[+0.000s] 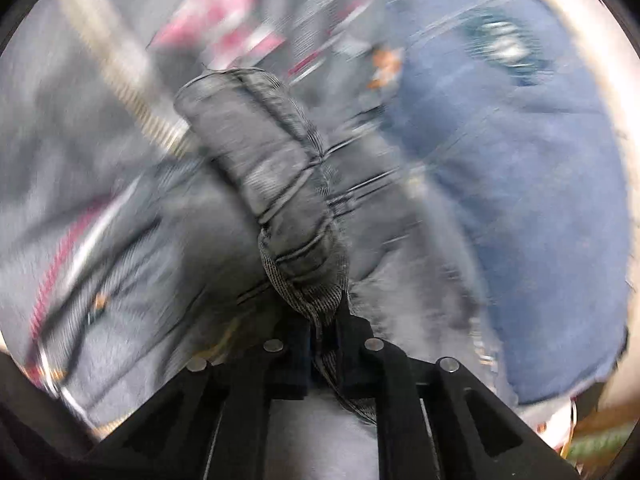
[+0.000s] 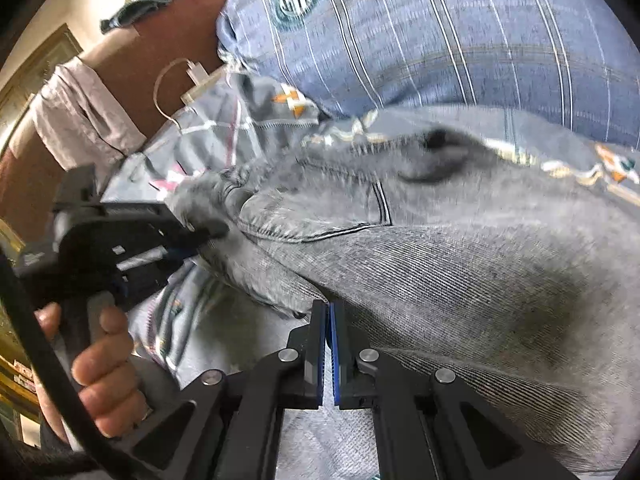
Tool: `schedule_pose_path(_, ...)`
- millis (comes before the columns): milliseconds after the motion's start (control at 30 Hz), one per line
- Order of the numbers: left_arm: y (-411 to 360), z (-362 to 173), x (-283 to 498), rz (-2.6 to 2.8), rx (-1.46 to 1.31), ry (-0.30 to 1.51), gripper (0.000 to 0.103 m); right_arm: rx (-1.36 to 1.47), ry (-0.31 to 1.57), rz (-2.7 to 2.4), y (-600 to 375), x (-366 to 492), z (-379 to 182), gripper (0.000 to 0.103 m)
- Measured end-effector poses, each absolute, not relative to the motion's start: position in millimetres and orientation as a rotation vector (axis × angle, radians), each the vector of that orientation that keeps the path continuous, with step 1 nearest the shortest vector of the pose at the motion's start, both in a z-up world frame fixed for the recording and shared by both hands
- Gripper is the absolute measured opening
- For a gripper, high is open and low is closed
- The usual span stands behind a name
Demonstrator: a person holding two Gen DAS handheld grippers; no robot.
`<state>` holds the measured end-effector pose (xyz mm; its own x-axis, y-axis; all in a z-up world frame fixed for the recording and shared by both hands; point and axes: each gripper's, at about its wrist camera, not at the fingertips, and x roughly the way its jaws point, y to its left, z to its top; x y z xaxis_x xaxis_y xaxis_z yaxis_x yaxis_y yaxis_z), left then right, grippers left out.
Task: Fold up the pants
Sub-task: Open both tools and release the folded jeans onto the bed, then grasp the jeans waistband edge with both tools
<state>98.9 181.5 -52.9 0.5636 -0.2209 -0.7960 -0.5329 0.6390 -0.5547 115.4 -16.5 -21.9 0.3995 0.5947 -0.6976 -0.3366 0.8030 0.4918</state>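
The grey denim pants (image 2: 460, 264) lie bunched over a patterned bed sheet (image 2: 208, 128). My left gripper (image 1: 324, 320) is shut on the pants' waistband (image 1: 272, 168), which rises up from its jaws; that view is motion-blurred. The left gripper also shows in the right wrist view (image 2: 208, 234), pinching the waistband corner. My right gripper (image 2: 330, 312) has its blue pads pressed together at the edge of the pants fabric; the fabric seems caught at the tips.
A blue striped pillow (image 2: 440, 40) lies beyond the pants and shows in the left wrist view (image 1: 520, 200). A white cable and charger (image 2: 192, 80) rest on the sheet by the brown headboard (image 2: 132, 72). A person's hand (image 2: 108, 368) holds the left gripper.
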Motion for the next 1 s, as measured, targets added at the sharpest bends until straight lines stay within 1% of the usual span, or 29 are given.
schedule_pose_path(33, 180.1, -58.3, 96.6, 0.233, -0.903, 0.993, 0.014, 0.295, 1.013, 0.601, -15.1, 115.9, -26.8, 0.002)
schedule_pose_path(67, 180.3, -57.9, 94.2, 0.237, -0.906, 0.981, 0.016, 0.301, 1.022, 0.6, -13.9, 116.1, -30.6, 0.002)
schedule_pose_path(100, 179.6, -54.3, 92.1, 0.24, -0.896, 0.966, 0.022, 0.316, 1.029, 0.598, -14.6, 116.3, -33.7, 0.003)
schedule_pose_path(133, 178.3, -47.4, 90.2, 0.251, -0.871, 0.946, 0.026, 0.331, 1.034, 0.601, -16.5, 116.5, -34.3, 0.003)
schedule_pose_path(200, 175.9, -33.1, 85.4, 0.3, -0.81, 0.889, 0.046, 0.36, 1.035, 0.611, -21.4, 117.2, -32.4, 0.004)
schedule_pose_path(267, 175.0, -18.0, 76.6, 0.347, -0.765, 0.81, 0.056, 0.412, 1.024, 0.623, -31.3, 115.6, -25.0, 0.006)
schedule_pose_path(333, 177.6, -6.1, 66.1, 0.371, -0.737, 0.747, 0.056, 0.442, 1.012, 0.629, -38.7, 113.9, -16.3, 0.008)
schedule_pose_path(367, 175.7, -0.8, 63.5, 0.383, -0.716, 0.723, 0.057, 0.45, 1.003, 0.621, -44.6, 112.8, -10.3, 0.013)
schedule_pose_path(433, 168.1, 8.5, 61.0, 0.35, -0.689, 0.685, 0.059, 0.455, 0.986, 0.597, -57.6, 109.7, -0.3, 0.03)
schedule_pose_path(467, 162.9, 11.0, 63.0, 0.313, -0.678, 0.682, 0.062, 0.466, 0.972, 0.584, -68.6, 106.9, 5.5, 0.049)
schedule_pose_path(500, 154.8, 11.5, 71.8, 0.279, -0.667, 0.687, 0.064, 0.473, 0.961, 0.578, -75.2, 105.4, 9.3, 0.061)
schedule_pose_path(533, 147.0, 11.8, 77.1, 0.228, -0.651, 0.704, 0.064, 0.48, 0.937, 0.562, -87.9, 101.1, 15.0, 0.063)
schedule_pose_path(633, 117.8, 8.5, 88.3, 0.096, -0.583, 0.778, 0.064, 0.5, 0.898, 0.502, -123.0, 92.9, 24.7, 0.063)
schedule_pose_path(733, 83.8, 5.2, 90.8, -0.001, -0.507, 0.811, 0.064, 0.572, 0.854, 0.443, -161.7, 83.7, 25.1, 0.063)
schedule_pose_path(800, 63.1, 4.1, 89.8, -0.055, -0.439, 0.818, 0.064, 0.583, 0.82, 0.37, -184.5, 76.9, 19.5, 0.063)
schedule_pose_path(900, 36.3, 3.3, 88.5, -0.073, -0.294, 0.82, 0.064, 0.608, 0.835, 0.287, -209.6, 80.1, 1.8, 0.063)
schedule_pose_path(1000, 33.1, -0.6, 91.1, -0.075, -0.28, 0.84, 0.064, 0.649, 0.857, 0.288, -217.0, 85.4, -9.9, 0.063)
